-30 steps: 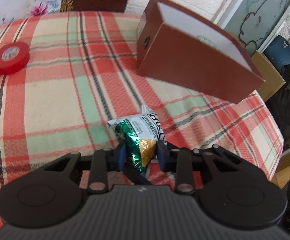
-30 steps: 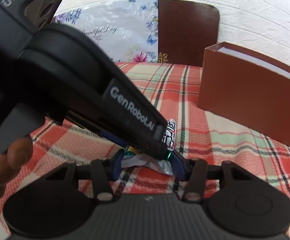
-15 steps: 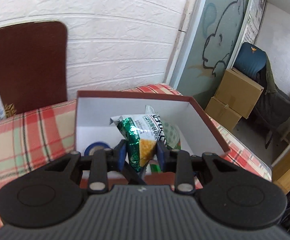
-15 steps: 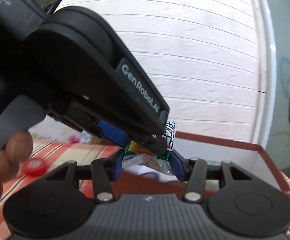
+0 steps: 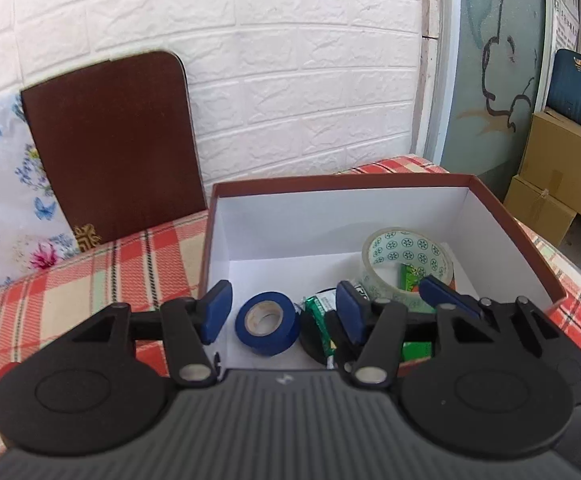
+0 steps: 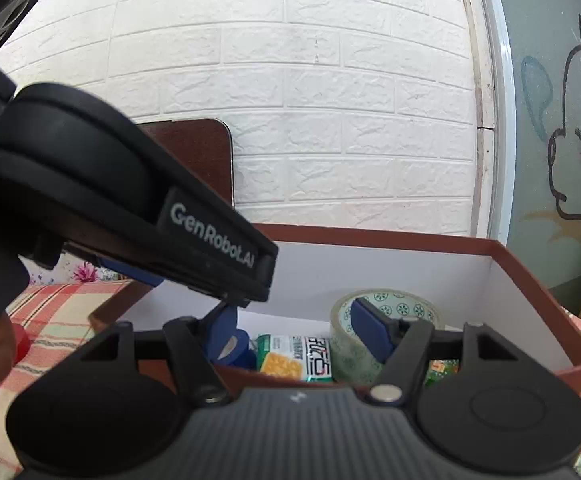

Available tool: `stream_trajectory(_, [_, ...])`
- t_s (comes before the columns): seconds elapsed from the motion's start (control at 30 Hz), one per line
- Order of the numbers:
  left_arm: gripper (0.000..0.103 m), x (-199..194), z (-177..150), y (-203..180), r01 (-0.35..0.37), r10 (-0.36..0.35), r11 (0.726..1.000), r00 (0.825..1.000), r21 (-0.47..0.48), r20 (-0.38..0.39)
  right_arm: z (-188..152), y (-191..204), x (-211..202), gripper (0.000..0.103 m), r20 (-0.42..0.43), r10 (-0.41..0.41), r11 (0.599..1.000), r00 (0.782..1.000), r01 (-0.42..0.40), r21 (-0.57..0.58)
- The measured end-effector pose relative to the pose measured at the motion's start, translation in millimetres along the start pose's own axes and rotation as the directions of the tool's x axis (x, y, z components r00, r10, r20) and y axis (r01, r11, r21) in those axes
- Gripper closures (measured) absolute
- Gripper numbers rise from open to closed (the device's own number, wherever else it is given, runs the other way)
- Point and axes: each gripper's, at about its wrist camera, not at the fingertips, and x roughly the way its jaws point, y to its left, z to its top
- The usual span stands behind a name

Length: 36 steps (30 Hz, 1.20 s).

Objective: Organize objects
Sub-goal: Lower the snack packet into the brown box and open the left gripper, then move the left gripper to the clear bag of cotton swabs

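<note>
Both the left claw (image 5: 284, 312) and the right claw (image 6: 298, 334) are opening, nothing clamped, above the box (image 5: 330, 216) where the snack packet (image 6: 296, 356) lies.

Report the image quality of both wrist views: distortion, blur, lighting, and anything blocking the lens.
Left wrist view: fisheye bends the brick wall and the box rim; even daylight, no glare; the blue tape is sharp.
Right wrist view: same curving; the left gripper looms close and softly blurred, blocking the upper left; the snack packet inside the box is readable.
</note>
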Motion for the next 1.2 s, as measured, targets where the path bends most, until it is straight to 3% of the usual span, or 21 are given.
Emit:
stream_trajectory(0.23, [0.041, -32.1, -10.6, 2.6, -0.038, 0.038, 0.999, 0.999, -0.004, 0.020, -4.9, -7.5, -38.0, 0.037, 0.022, -0.028, 0.998, 0.999, 0.027, 0.062])
stream_trajectory(0.4, [0.040, -44.9, -27.4, 7.2, -0.057, 0.057, 0.998, 0.998, -0.029, -0.003, -21.8, -7.2, -74.5, 0.028, 0.047, -0.038, 0.994, 0.998, 0.033, 0.103])
stream_trajectory(0.63, [0.038, -59.1, -56.8, 18.2, -0.087, 0.085, 0.995, 0.995, -0.050, -0.049, -38.7, 4.3, -101.1, 0.018, -0.047, 0.024, 0.993, 0.999, -0.018, 0.119])
stream_trajectory(0.73, [0.037, -61.0, -72.7, 28.7, -0.119, 0.115, 0.992, 0.991, -0.050, -0.072, -46.5, 6.3, -99.0, 0.018, -0.109, 0.059, 0.991, 0.992, -0.045, 0.128])
stream_trajectory(0.83, [0.037, -58.2, -89.8, 44.3, -0.153, 0.145, 0.986, 0.983, -0.064, -0.115, -57.9, 15.6, -94.7, 0.018, -0.206, 0.109, 0.987, 0.973, -0.080, 0.142])
stream_trajectory(0.97, [0.037, -52.4, -113.9, 66.7, -0.217, 0.197, 0.972, 0.961, -0.092, -0.193, -73.8, 29.5, -82.4, 0.019, -0.335, 0.169, 0.981, 0.927, -0.126, 0.148])
stream_trajectory(1.2, [0.037, -46.4, -135.6, 86.9, -0.251, 0.217, 0.961, 0.944, -0.113, -0.250, -80.2, 51.5, -80.7, 0.016, -0.363, 0.137, 0.991, 0.922, -0.129, 0.045])
